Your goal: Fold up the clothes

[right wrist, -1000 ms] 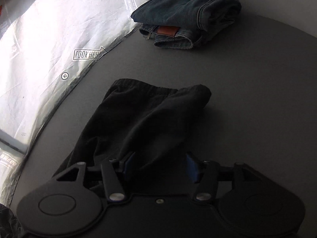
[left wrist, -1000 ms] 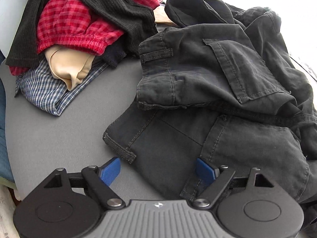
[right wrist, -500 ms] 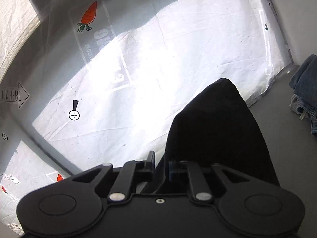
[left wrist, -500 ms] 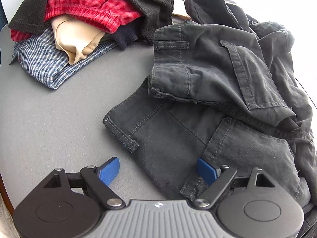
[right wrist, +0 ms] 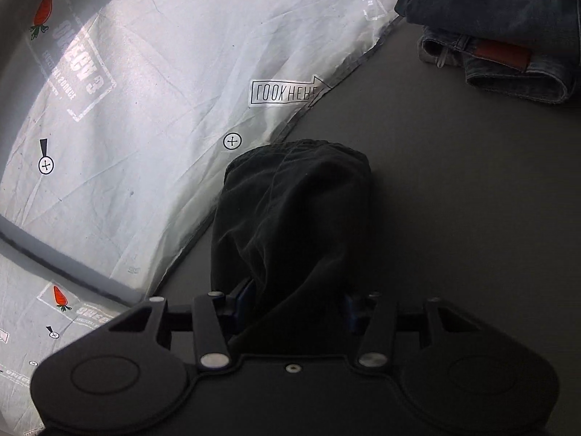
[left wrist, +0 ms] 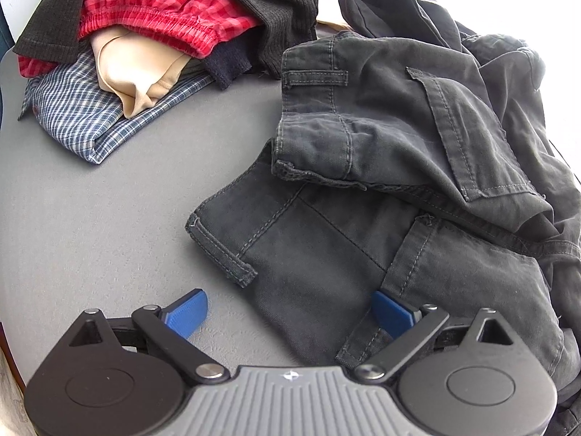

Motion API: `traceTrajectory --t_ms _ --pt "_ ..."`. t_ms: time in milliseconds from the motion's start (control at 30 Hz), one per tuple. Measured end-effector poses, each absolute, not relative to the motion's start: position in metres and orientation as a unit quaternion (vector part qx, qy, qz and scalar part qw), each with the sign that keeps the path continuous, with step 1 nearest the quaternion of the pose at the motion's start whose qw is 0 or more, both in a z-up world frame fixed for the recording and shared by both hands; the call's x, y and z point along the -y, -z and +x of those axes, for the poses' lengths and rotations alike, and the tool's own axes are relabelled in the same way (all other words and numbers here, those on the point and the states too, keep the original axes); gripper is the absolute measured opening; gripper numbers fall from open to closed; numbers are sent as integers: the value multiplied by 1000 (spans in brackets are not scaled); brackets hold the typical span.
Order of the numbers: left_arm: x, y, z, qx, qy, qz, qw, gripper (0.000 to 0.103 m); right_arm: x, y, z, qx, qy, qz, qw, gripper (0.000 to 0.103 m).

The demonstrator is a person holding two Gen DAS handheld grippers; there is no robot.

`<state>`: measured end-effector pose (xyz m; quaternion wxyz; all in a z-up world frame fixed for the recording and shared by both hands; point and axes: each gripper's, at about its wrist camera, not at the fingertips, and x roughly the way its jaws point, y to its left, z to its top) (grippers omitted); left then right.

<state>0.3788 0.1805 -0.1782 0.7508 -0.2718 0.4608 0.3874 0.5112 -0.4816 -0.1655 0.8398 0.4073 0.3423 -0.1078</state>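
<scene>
Now your left gripper [left wrist: 288,312] hangs spread wide above the grey table [left wrist: 90,218], one blue pad over bare surface, the other over the crumpled dark cargo trousers [left wrist: 381,152]; a heap of mixed clothes [left wrist: 152,29] lies far left. Your right gripper [right wrist: 296,307] has black fabric [right wrist: 294,210] running between its fingers, whether clamped I cannot tell; folded jeans [right wrist: 508,29] rest beyond.

White plastic sheet [right wrist: 163,109]: boxed arrow label [right wrist: 287,91] reading "LOOK HERE", mirrored; carrot logos [right wrist: 43,12] beside faded lettering, illegible; circled-cross marks [right wrist: 232,141].
</scene>
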Motion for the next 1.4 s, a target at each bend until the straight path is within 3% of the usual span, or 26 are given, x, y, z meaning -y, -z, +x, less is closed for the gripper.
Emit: traceTrajectory --t_ms 67,100,133,200,533,667,833,1067,1133,1200,1267,1300,1400 --pt "-180 178 379 -459 -387 -270 753 98 483 177 514 -342 100 444 822 46" --pt "-179 177 379 -458 -388 -268 754 98 483 181 514 -335 99 464 814 24" --pt "-179 177 379 -457 -388 -266 755 98 482 182 514 -329 104 477 808 15" --pt "-178 177 378 -456 -386 -264 757 98 477 169 509 -316 112 465 819 10" --pt "-176 172 373 -463 -353 -242 776 99 413 34 388 -254 139 254 923 7" --pt "-175 173 369 -461 -342 -236 785 99 408 20 369 -285 162 229 917 8" --pt "-177 173 369 -460 -339 -233 787 100 421 35 416 -322 191 237 896 9" --pt "-176 175 372 -451 -357 -232 784 103 409 82 554 -358 171 131 909 16" --pt "-176 175 373 -448 -364 -232 783 103 397 109 595 -383 132 71 911 28" --pt "-176 175 374 -447 -372 -231 780 103 380 131 617 -406 98 12 909 49" --pt "-176 175 376 -449 -379 -232 775 103 365 146 622 -403 79 -35 911 55" --pt "-176 175 378 -450 -383 -232 773 103 362 149 616 -396 68 -41 915 64" --pt "-176 176 380 -455 -385 -230 769 103 380 140 579 -361 48 17 931 64"
